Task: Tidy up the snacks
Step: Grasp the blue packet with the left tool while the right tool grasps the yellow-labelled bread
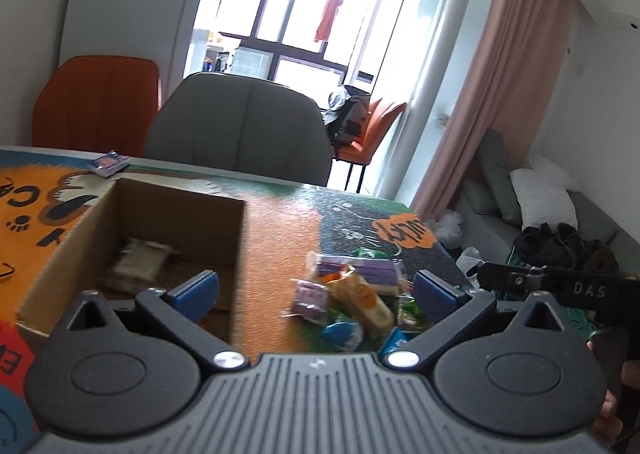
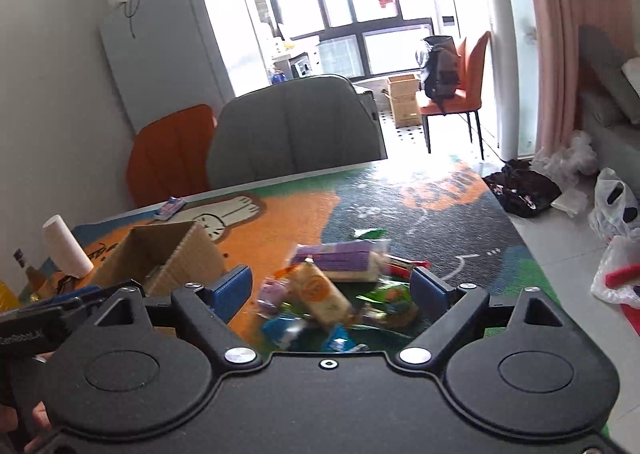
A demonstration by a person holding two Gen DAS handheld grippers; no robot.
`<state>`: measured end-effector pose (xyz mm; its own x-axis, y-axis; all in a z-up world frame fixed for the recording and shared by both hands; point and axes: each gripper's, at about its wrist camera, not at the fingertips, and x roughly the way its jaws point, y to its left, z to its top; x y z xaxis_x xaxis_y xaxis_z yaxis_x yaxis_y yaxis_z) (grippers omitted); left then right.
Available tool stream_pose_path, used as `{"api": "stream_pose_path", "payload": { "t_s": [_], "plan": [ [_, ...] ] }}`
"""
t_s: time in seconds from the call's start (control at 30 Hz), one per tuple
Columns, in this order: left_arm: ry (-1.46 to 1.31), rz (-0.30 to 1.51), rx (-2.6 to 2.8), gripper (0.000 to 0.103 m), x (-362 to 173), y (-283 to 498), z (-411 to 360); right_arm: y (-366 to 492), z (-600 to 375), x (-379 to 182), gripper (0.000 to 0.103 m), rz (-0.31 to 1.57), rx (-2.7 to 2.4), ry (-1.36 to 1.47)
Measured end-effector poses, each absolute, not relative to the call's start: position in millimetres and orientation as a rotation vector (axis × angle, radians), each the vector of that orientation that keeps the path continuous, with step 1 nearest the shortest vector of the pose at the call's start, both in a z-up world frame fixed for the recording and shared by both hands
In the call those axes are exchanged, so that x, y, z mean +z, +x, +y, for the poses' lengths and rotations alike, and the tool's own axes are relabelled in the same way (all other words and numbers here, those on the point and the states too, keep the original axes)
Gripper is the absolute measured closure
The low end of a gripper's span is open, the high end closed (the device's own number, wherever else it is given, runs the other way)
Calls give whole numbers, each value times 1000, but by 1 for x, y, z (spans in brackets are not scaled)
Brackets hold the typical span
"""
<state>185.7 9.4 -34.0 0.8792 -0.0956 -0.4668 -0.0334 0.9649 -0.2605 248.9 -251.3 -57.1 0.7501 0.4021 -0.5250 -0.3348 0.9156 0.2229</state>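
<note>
On the bench [image 1: 280, 222], which wears a colourful cartoon-printed cover, an open cardboard box [image 1: 132, 238] stands to the left of a loose heap of snacks [image 1: 352, 294]. Inside the box lies one pale wrapped snack [image 1: 140, 262], resting on the bottom near the far wall. The heap holds a purple packet [image 2: 340, 256], a beige wrapped bar [image 2: 320, 292] with an orange mark, small blue packets and green wrappers, all piled together and touching.

Both tools hover above the bench with nothing between their fingers. The left tool [image 1: 316, 288] is released, its blue pads spread wide; one pad sits over the box's near corner and the other over the right edge of the heap. The right tool [image 2: 330, 286] is likewise released, its pads flanking the heap from above, apart from the packets.

Near the far edge of the bench a small blue-and-white packet [image 1: 109, 163] lies alone, well apart from the heap. A white roll [image 2: 66, 248] stands tilted beside the box in the right wrist view. Behind the bench stand a grey chair [image 1: 240, 130] and an orange chair [image 1: 96, 102].
</note>
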Motion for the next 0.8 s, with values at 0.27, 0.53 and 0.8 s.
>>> {"api": "stream_pose_path", "payload": {
  "t_s": [0.27,0.53,0.8],
  "plan": [
    [-268,516,-56,2,-46,200,-17,260,-278,-76,26,640,368,132],
    [-243,554,-93,7,-63,218,-39,274,-296,-99,35,693,332,144],
    [-253,623,-101,29,-90,243,-41,290,-305,-124,48,756,319,145]
  ]
}}
